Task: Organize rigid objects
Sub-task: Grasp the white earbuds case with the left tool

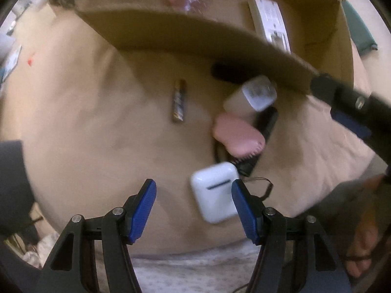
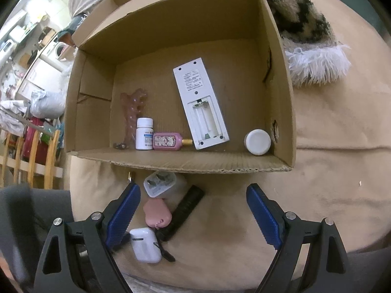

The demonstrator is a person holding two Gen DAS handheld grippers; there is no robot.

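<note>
Left gripper (image 1: pixel 193 185), jaws apart and empty, points down at the beige cloth (image 1: pixel 85 134); a white earbud case (image 1: pixel 215 191) lies just inside its right finger, a pink comb (image 1: pixel 238 136) and white charger plug (image 1: pixel 256 95) beyond, a battery (image 1: pixel 179 103) ahead to the left. Right gripper (image 2: pixel 193 195), wide and empty, faces the cardboard box (image 2: pixel 283 112) holding a white remote (image 2: pixel 200 102), pill bottle (image 2: pixel 144 134) and pink perfume bottle (image 2: pixel 167 141).

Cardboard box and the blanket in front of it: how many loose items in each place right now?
Inside the cardboard box: 5 (remote, pill bottle, pink bottle, white jar, pink clip).
On the blanket: 5 (battery, charger plug, pink case, earbud case, black comb).
Total: 10
</note>
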